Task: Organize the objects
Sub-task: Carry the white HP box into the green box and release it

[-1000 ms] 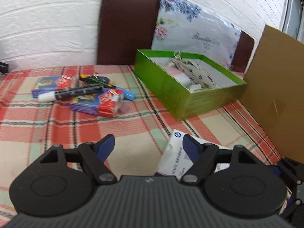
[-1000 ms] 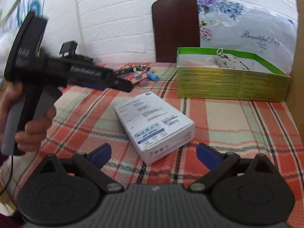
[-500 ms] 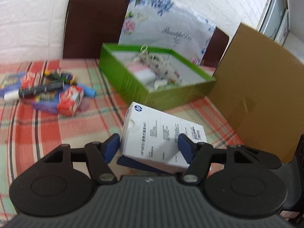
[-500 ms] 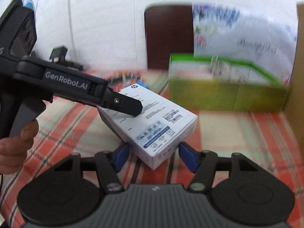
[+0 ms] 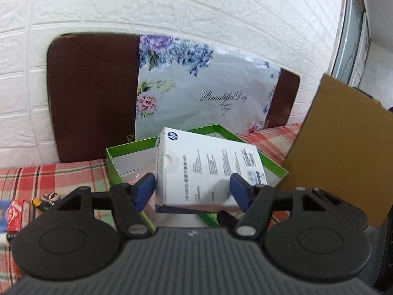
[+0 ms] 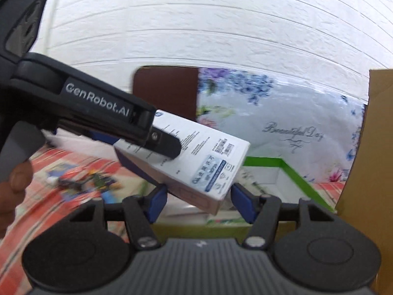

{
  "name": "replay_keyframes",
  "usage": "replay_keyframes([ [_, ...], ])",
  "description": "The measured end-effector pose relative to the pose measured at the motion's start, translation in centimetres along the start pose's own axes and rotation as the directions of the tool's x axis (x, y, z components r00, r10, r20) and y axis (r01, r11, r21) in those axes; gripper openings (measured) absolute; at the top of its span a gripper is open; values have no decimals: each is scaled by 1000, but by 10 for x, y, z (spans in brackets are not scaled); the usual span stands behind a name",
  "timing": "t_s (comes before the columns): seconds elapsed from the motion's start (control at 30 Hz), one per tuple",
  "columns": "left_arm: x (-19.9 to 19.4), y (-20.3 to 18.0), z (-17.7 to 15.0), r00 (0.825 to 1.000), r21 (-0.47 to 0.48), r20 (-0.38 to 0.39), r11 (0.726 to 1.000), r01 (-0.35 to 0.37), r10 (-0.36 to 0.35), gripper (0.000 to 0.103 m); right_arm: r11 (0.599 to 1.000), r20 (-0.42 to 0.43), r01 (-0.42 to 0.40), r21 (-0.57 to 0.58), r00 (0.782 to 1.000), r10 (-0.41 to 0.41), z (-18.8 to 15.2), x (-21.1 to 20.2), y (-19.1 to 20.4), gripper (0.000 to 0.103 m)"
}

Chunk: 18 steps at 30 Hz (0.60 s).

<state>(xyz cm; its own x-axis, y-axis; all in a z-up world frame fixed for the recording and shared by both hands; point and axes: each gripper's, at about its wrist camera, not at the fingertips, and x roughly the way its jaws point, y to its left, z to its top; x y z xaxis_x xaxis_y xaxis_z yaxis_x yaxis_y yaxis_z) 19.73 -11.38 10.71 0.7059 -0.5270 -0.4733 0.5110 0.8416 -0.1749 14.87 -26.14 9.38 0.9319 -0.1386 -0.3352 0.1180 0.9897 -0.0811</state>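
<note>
Both claws are clamping the white box (image 5: 208, 169) and holding it tilted in the air over the green tray (image 5: 113, 162). The left claw (image 5: 194, 189) is pinching one end, its pads pressing both sides. The right claw (image 6: 199, 200) is gripping the opposite end, apparently by its corner. Small items are lying on the checked bench (image 5: 22, 179) to the left

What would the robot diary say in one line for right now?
step: carrying | left claw: shut on white box | right claw: shut on white box | position: above green box
</note>
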Motion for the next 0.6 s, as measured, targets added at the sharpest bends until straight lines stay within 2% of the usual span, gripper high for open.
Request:
replay_keyframes([
  [0.07,18,-2,-1,998,4,-30,998,-63,63,71,999,-42,38,1,998,-38,-3,21,-6,74],
  [0.13,30,-1,-5,992,-5,-70,995,-102,101,71,997,-81,71,31,994,-68,-10,35,-12,74],
  [0.2,32,1,-12,991,-24,-88,994,-106,103,71,995,-85,59,81,995,-52,-17,32,-18,74],
  [0.43,20,-9,-23,976,22,-101,981,-191,192,71,983,-69,78,168,995,-67,-28,10,-24,75],
  [0.6,-3,-20,-30,969,44,-83,972,-230,233,72,974,-78,65,219,996,-49,-31,-13,-21,76],
])
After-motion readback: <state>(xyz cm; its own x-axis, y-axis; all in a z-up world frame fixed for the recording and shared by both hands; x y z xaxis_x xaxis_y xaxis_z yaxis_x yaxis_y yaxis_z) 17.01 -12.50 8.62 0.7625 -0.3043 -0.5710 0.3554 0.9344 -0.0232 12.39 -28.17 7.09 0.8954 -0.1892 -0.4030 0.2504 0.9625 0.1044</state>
